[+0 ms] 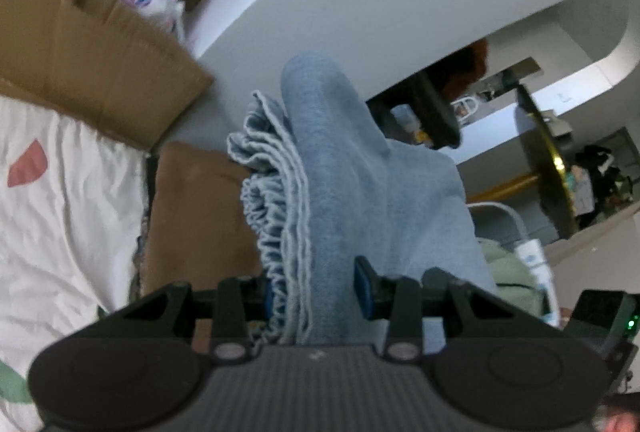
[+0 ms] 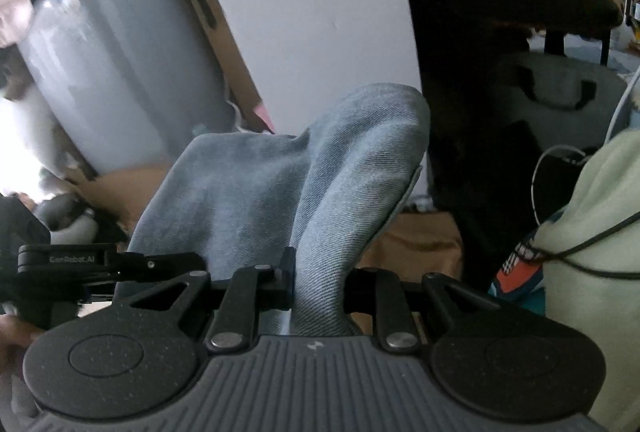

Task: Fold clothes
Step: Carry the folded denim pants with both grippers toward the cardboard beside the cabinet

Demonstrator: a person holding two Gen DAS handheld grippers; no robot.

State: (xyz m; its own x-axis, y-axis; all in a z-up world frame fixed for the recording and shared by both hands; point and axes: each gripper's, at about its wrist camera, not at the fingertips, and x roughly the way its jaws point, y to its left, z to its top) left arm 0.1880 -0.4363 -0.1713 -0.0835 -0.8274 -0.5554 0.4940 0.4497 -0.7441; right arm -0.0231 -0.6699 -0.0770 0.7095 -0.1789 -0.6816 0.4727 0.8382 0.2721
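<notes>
A light blue denim garment (image 1: 340, 168) with a gathered, elastic-looking edge fills the middle of the left wrist view. It is lifted in the air, and my left gripper (image 1: 316, 292) is shut on a thick fold of it. In the right wrist view the same blue garment (image 2: 320, 172) bulges up between the fingers, with my right gripper (image 2: 318, 284) shut on another fold. The other gripper's black body (image 2: 80, 268) shows at the left of the right wrist view, close by. The fingertips are buried in cloth.
A brown cardboard box (image 1: 92, 56) with pink and white items stands to the left, over a white patterned sheet (image 1: 60, 216). A pale green garment (image 2: 592, 252) with a black cord lies at the right. A grey cylinder (image 2: 116, 72) and a white panel (image 2: 312, 24) rise behind.
</notes>
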